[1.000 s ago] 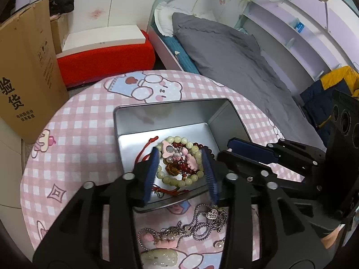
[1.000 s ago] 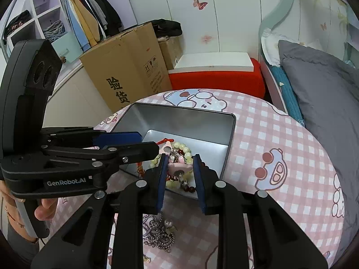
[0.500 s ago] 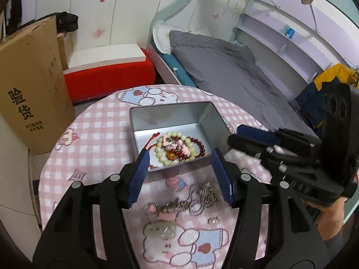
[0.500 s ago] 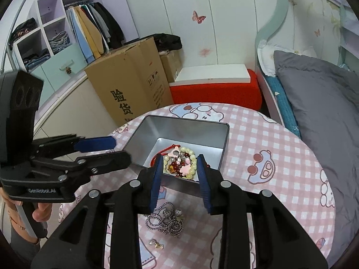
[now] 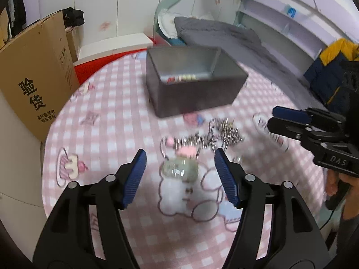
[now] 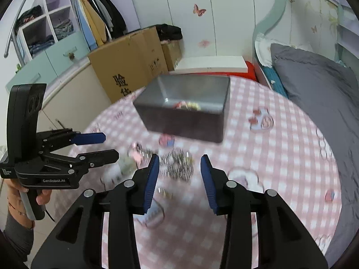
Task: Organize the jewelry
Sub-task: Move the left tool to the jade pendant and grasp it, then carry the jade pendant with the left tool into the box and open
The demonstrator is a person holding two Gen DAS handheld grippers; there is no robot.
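A grey metal tin (image 5: 193, 83) (image 6: 186, 109) stands on the pink checked round table (image 5: 107, 116) (image 6: 280, 157), with bead bracelets (image 5: 184, 78) (image 6: 188, 105) showing inside. In front of it lies a tangle of silver chain (image 5: 215, 134) (image 6: 179, 165) with a pink charm (image 5: 187, 150) and a pale green pendant (image 5: 179, 170) (image 6: 126, 164). My left gripper (image 5: 180, 168) hangs over the pendant, jaws opening, nothing between the pads. My right gripper (image 6: 179, 172) hovers before the chain pile, jaws opening, holding nothing. Both views are blurred.
A cardboard box (image 5: 33, 78) (image 6: 130, 67) stands left of the table, a red and white bench (image 6: 213, 66) behind it. A bed with grey bedding (image 6: 314, 85) runs along the right. A small earring (image 6: 165, 192) lies near the right fingers. A hand (image 6: 40, 196) holds the left gripper.
Both grippers pulled back from above the tin toward the near side of the table and opened wider. The bracelets stay in the tin; chain and pendant now lie ahead of the fingers.
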